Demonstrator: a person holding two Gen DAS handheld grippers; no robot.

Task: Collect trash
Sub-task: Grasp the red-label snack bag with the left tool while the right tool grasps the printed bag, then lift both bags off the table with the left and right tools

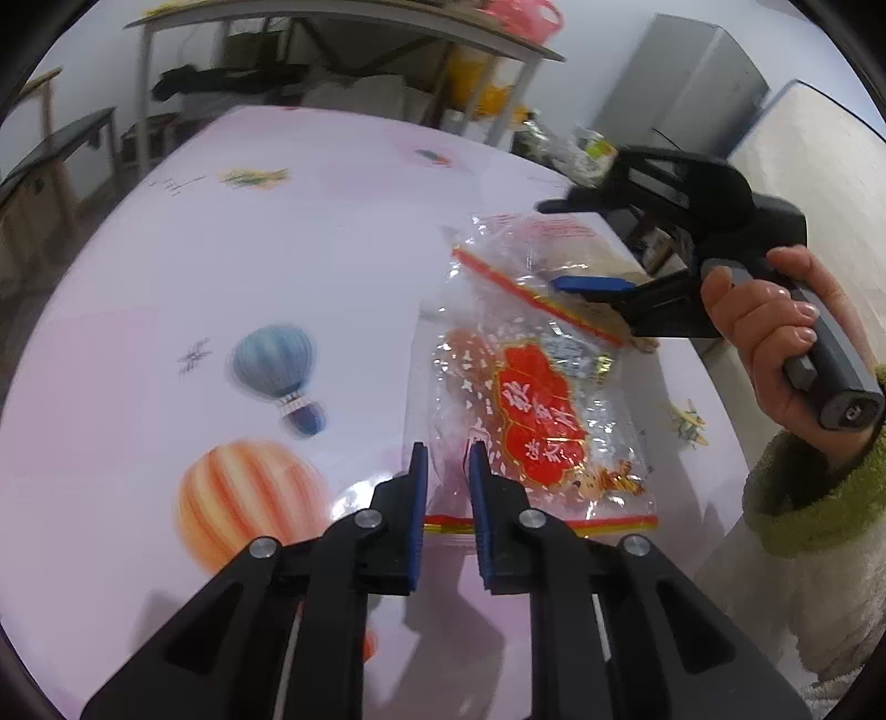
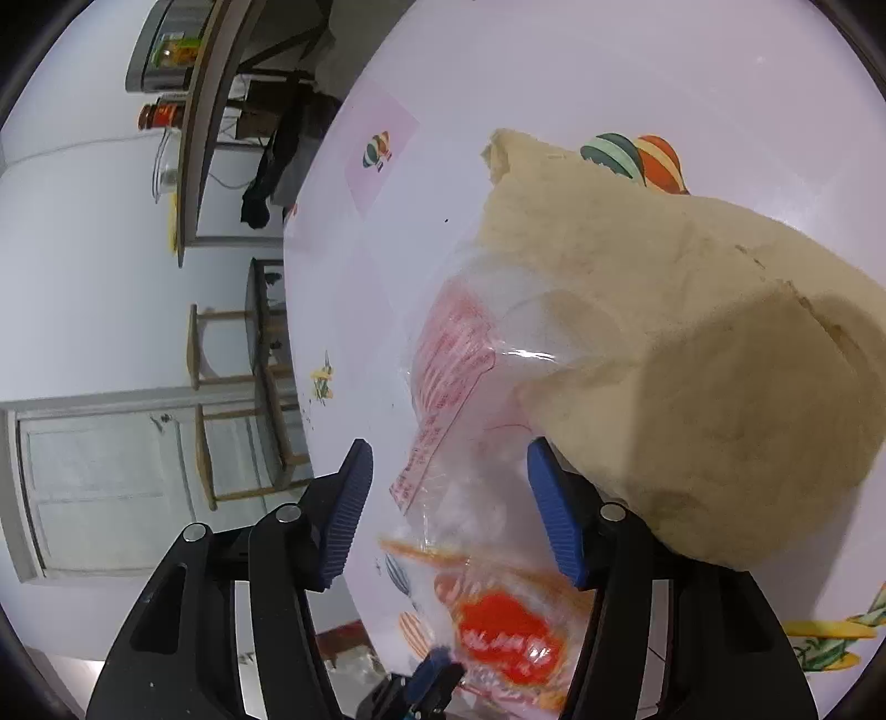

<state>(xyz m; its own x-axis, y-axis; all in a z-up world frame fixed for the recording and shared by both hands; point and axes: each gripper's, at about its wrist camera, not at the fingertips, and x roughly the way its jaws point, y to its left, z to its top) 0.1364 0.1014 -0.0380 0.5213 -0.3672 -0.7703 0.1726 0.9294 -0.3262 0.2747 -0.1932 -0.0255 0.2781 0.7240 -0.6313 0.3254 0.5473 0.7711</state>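
A clear plastic bag (image 1: 531, 399) with a red label lies on the balloon-print tablecloth (image 1: 277, 249). My left gripper (image 1: 448, 476) is shut on the bag's near edge, with the plastic pinched between its blue pads. In the right wrist view my right gripper (image 2: 451, 515) stands open, its pads wide apart astride the bag's (image 2: 459, 399) far, clear end. A crumpled tan paper (image 2: 692, 360) lies against that end, just beyond the right pad; I cannot tell whether it is in or under the bag. The left gripper's tip (image 2: 437, 670) shows at the red label.
A hand and a green-cuffed sleeve (image 1: 803, 487) hold the right gripper at the table's right edge. Bottles and packets (image 1: 559, 144) stand beyond the far corner. A metal-framed shelf table (image 1: 332, 33) and chairs stand behind the table.
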